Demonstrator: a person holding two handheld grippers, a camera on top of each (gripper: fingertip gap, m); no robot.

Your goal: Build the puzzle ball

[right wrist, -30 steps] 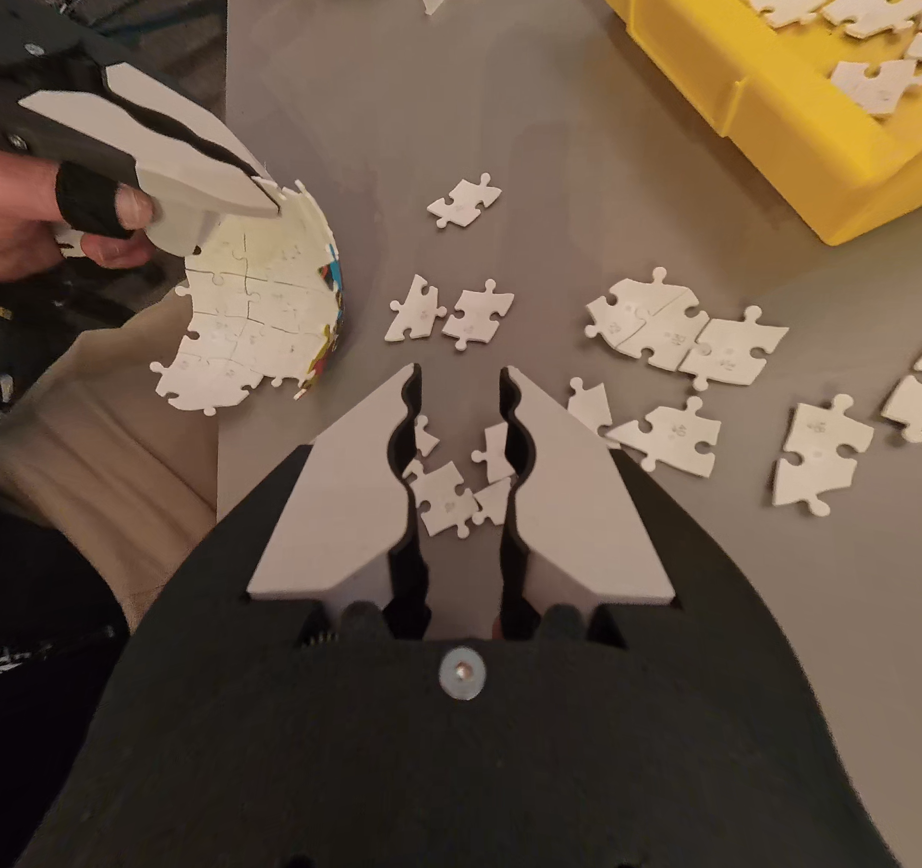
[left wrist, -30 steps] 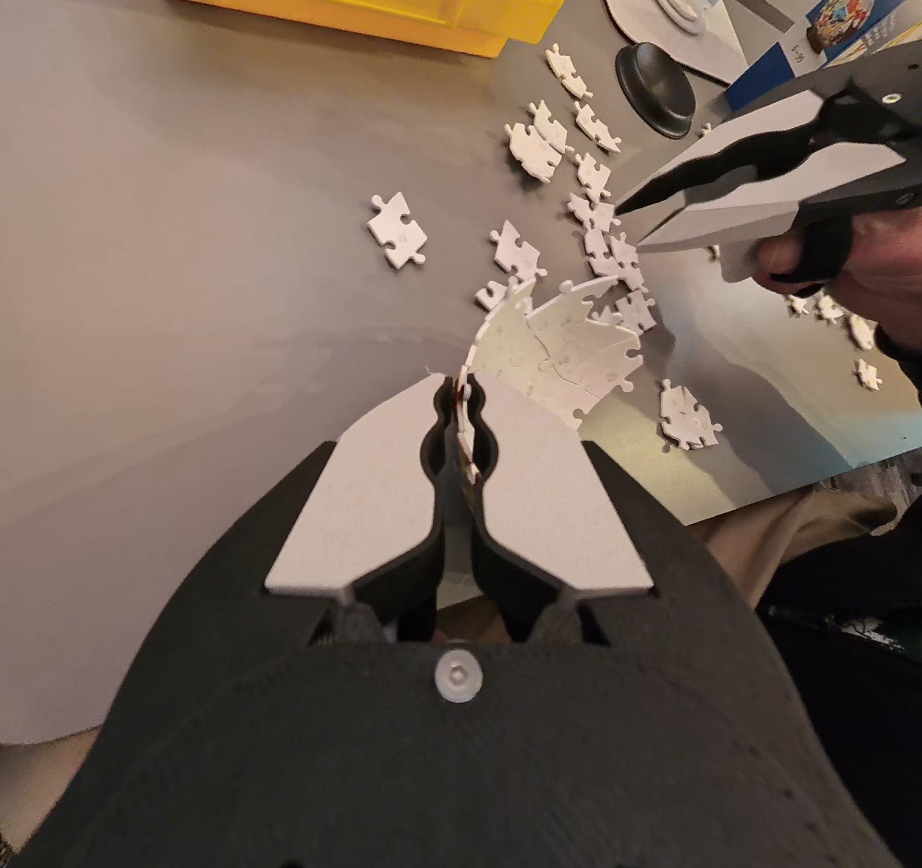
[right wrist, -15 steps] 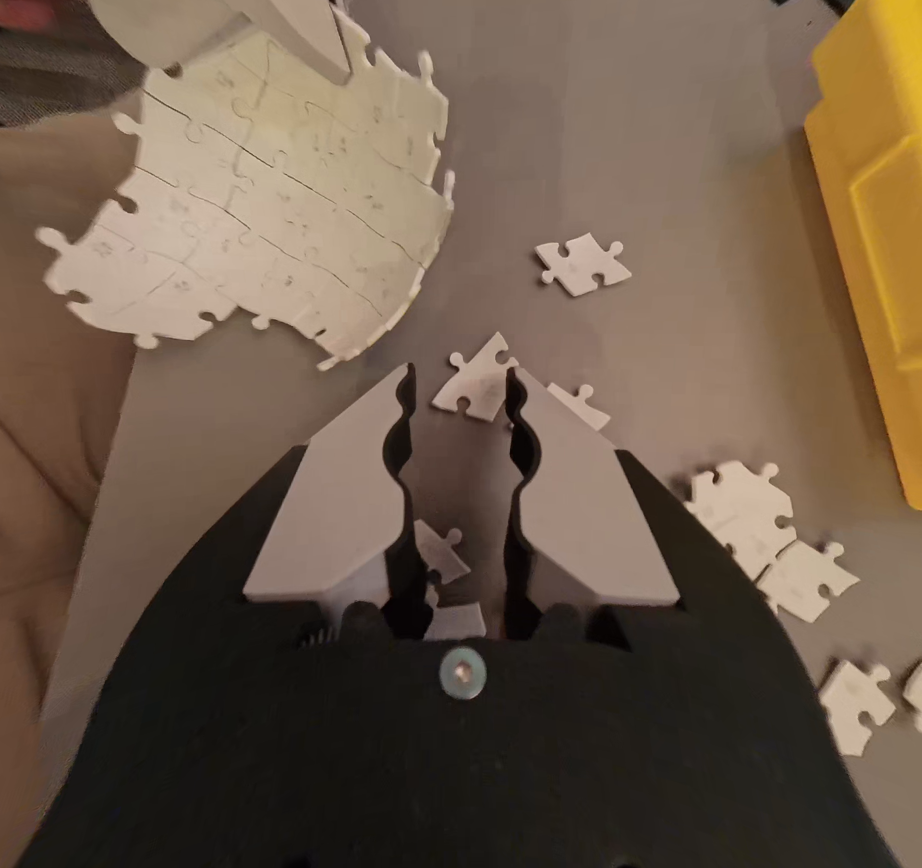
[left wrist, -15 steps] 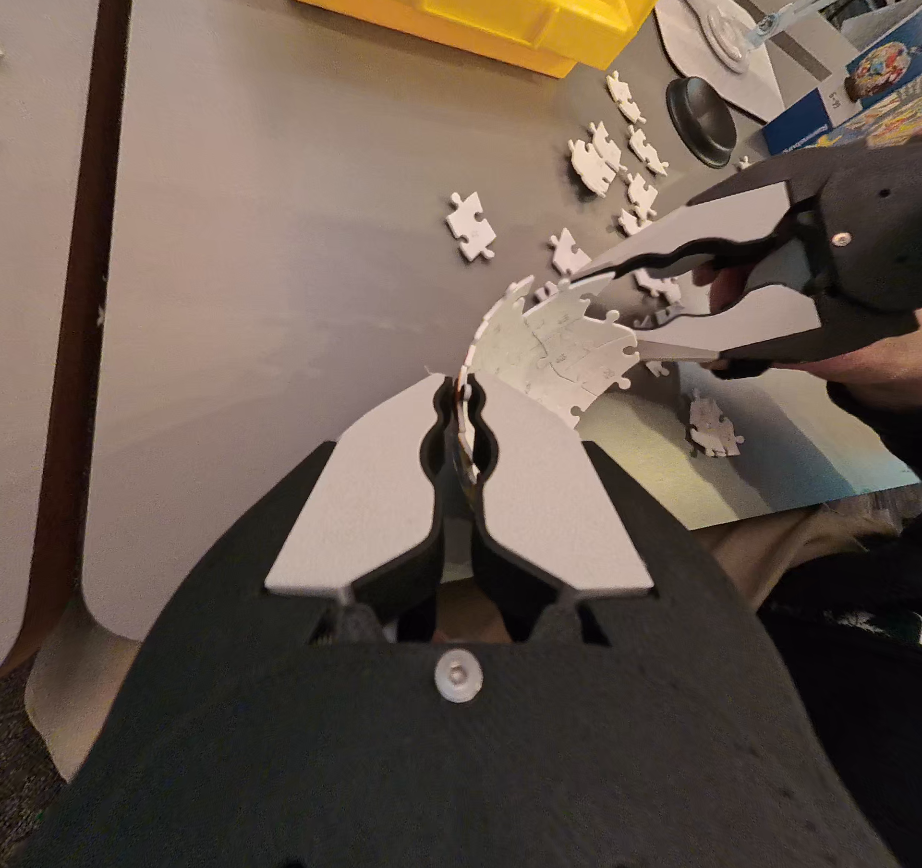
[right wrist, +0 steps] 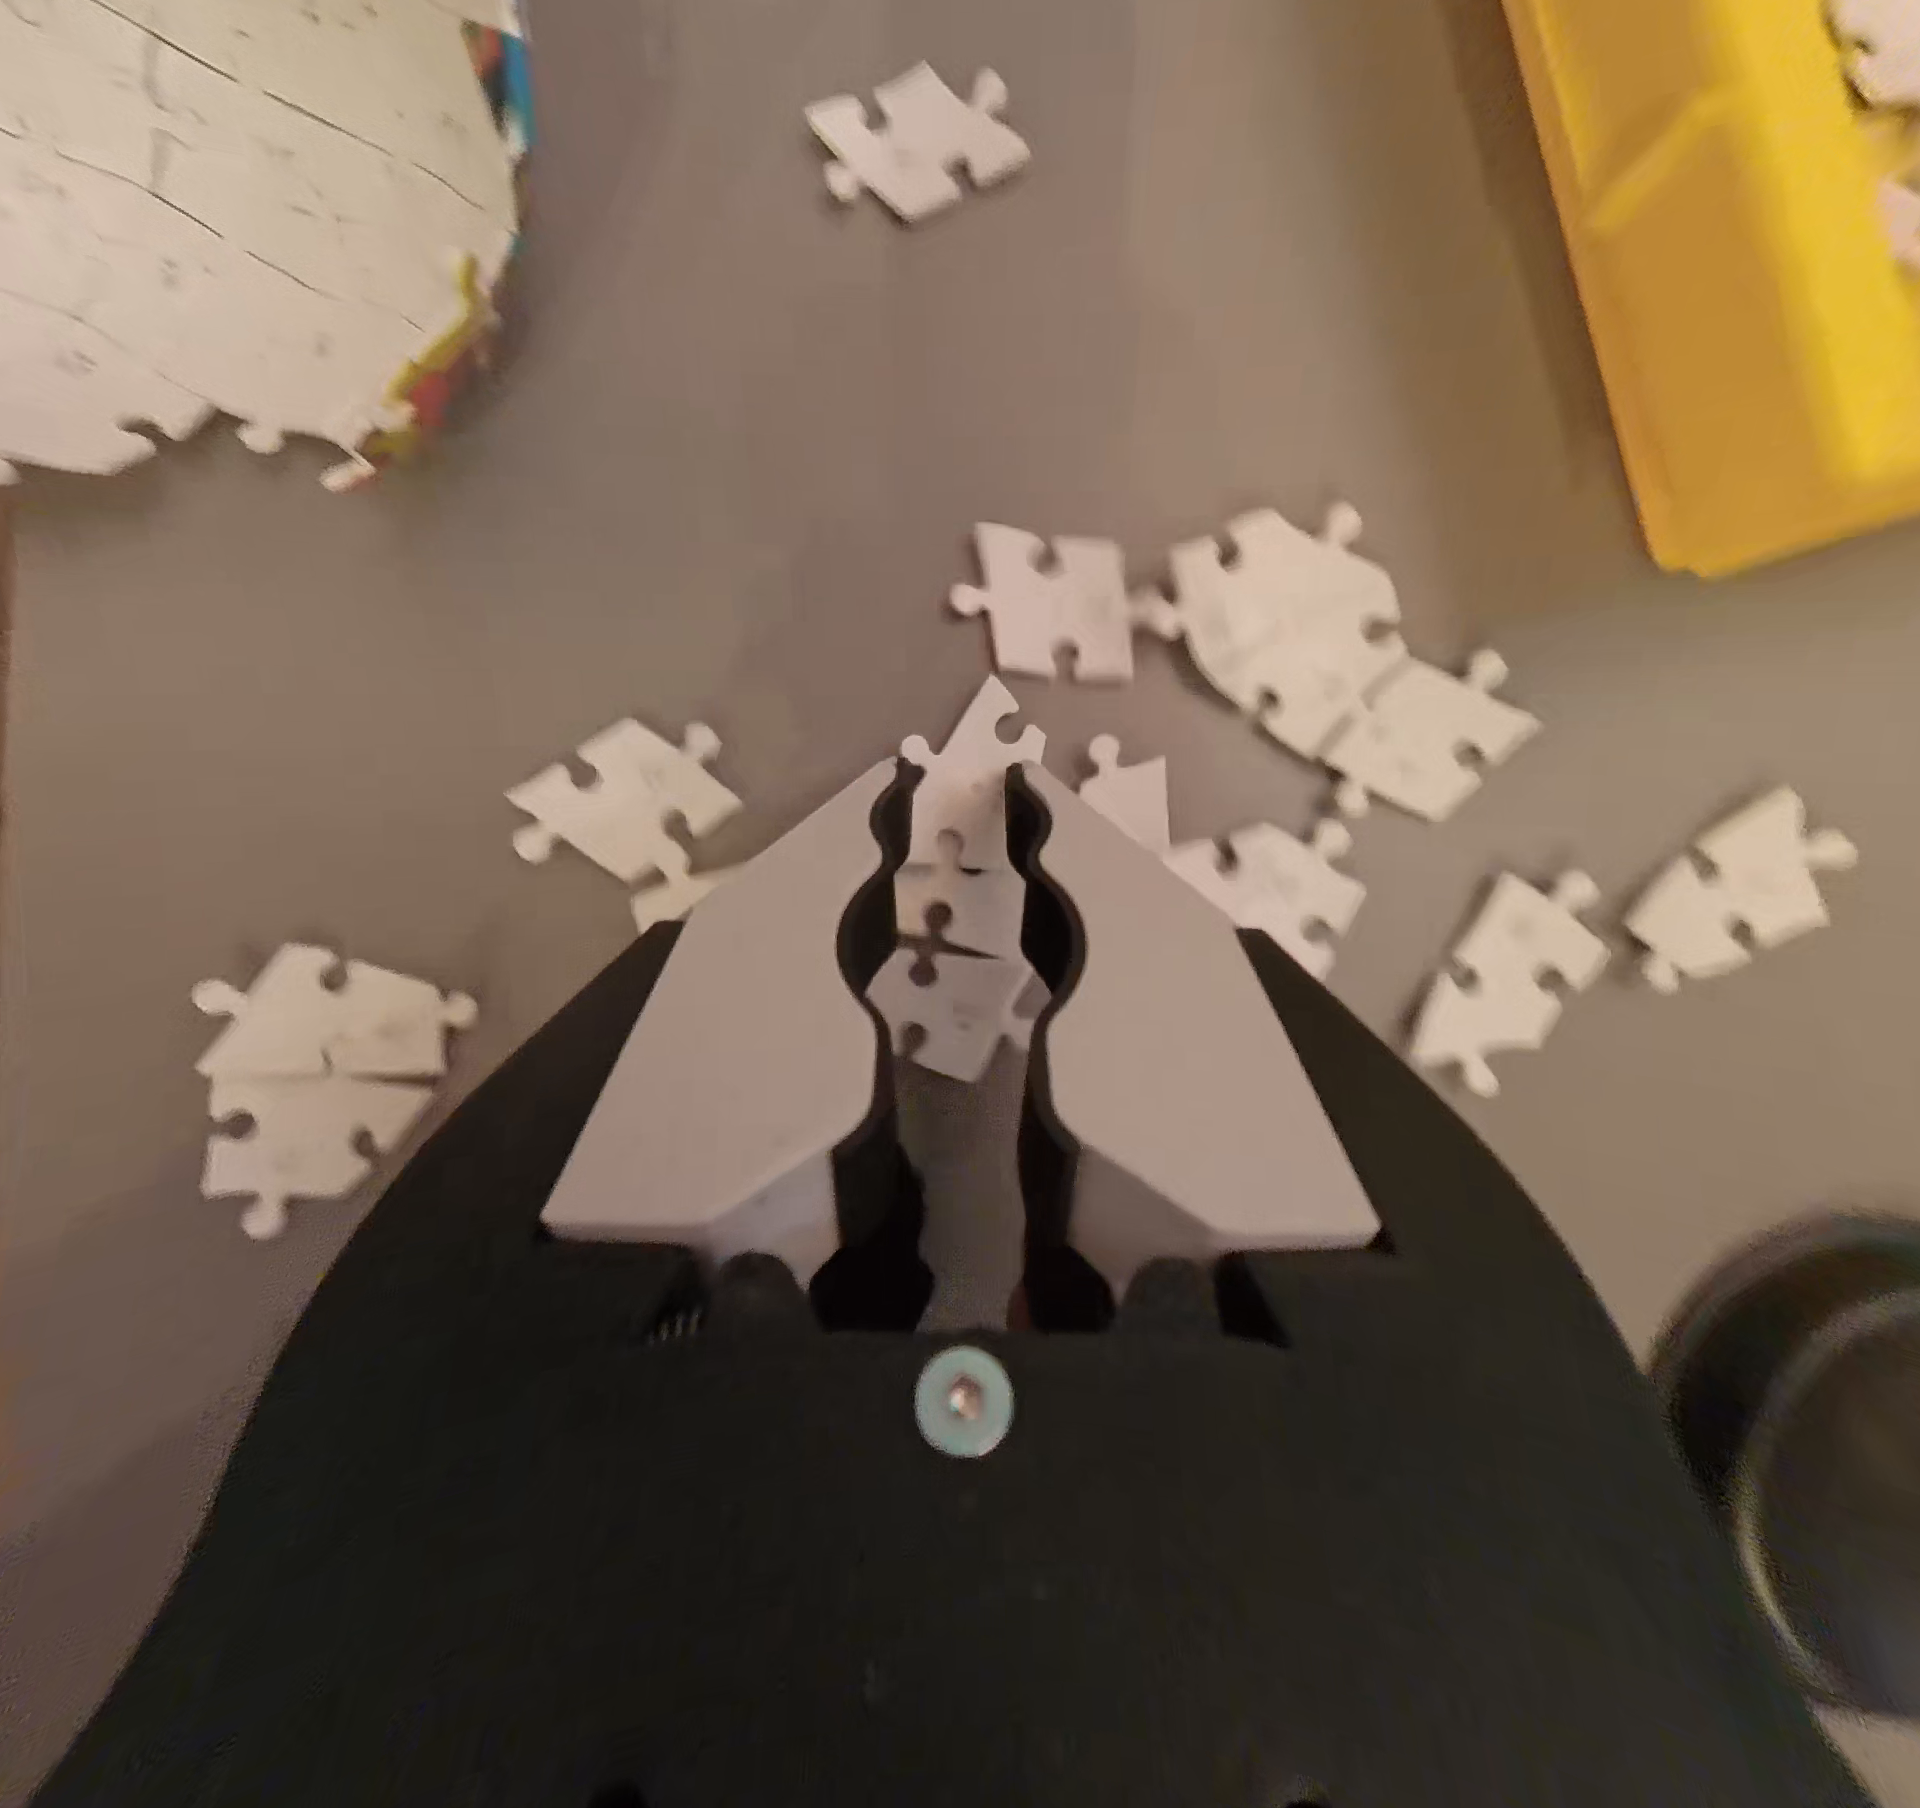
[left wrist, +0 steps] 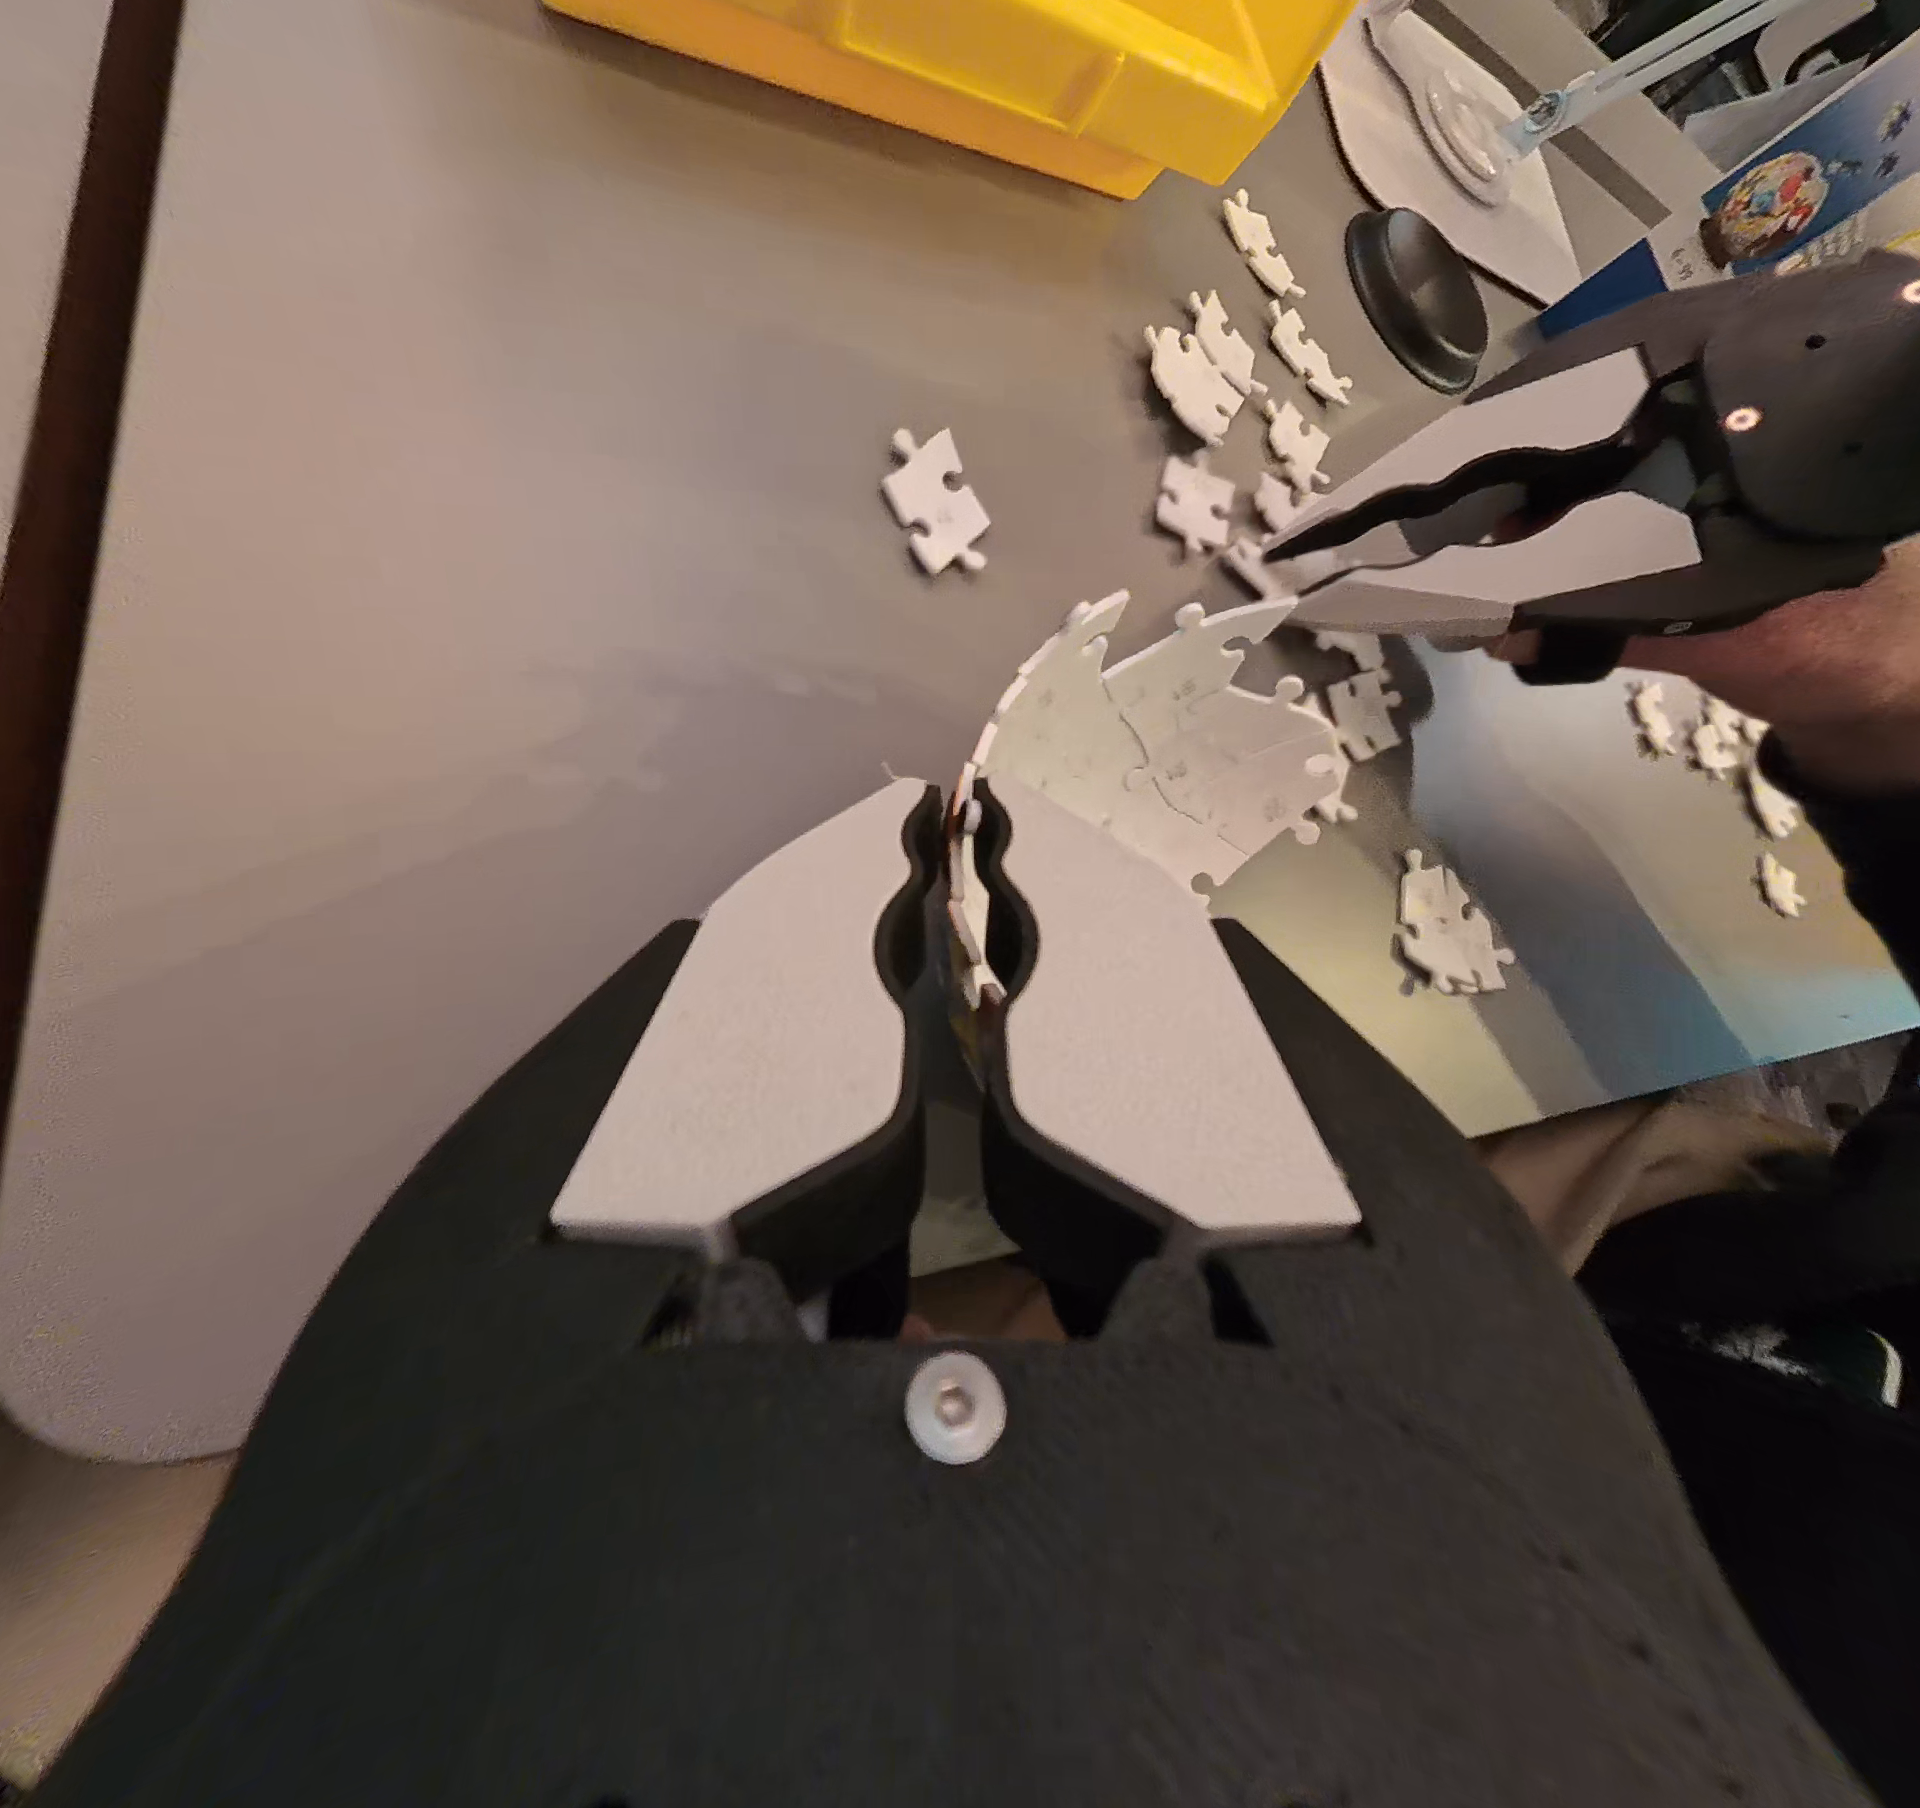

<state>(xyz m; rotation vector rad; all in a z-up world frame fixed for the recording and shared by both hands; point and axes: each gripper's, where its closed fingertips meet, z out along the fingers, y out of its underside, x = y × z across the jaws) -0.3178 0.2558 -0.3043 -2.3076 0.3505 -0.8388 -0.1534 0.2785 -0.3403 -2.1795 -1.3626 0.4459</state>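
Observation:
My left gripper (left wrist: 961, 808) is shut on the edge of the partly built puzzle ball (left wrist: 1164, 750), a curved white shell held above the grey table (left wrist: 468, 615). The shell also shows at the top left of the right wrist view (right wrist: 229, 158), with its coloured outer side at the rim. My right gripper (right wrist: 956, 771) is low over a cluster of loose white pieces, jaws narrowed on a puzzle piece (right wrist: 977, 730) that sticks out past the tips. In the left wrist view the right gripper (left wrist: 1283, 574) is just beyond the shell's far edge.
A yellow bin (left wrist: 987, 2) with more pieces stands at the back, also visible in the right wrist view (right wrist: 1683, 220). Loose pieces (left wrist: 935, 501) lie scattered on the table. A black round stand (left wrist: 1413, 304) and a puzzle box (left wrist: 1787, 189) are at the right. About 20 cm separates my left fingertips from my right.
My right gripper has moved away from the shell down to the loose pieces, and its jaws have narrowed around one. My left gripper still holds the shell.

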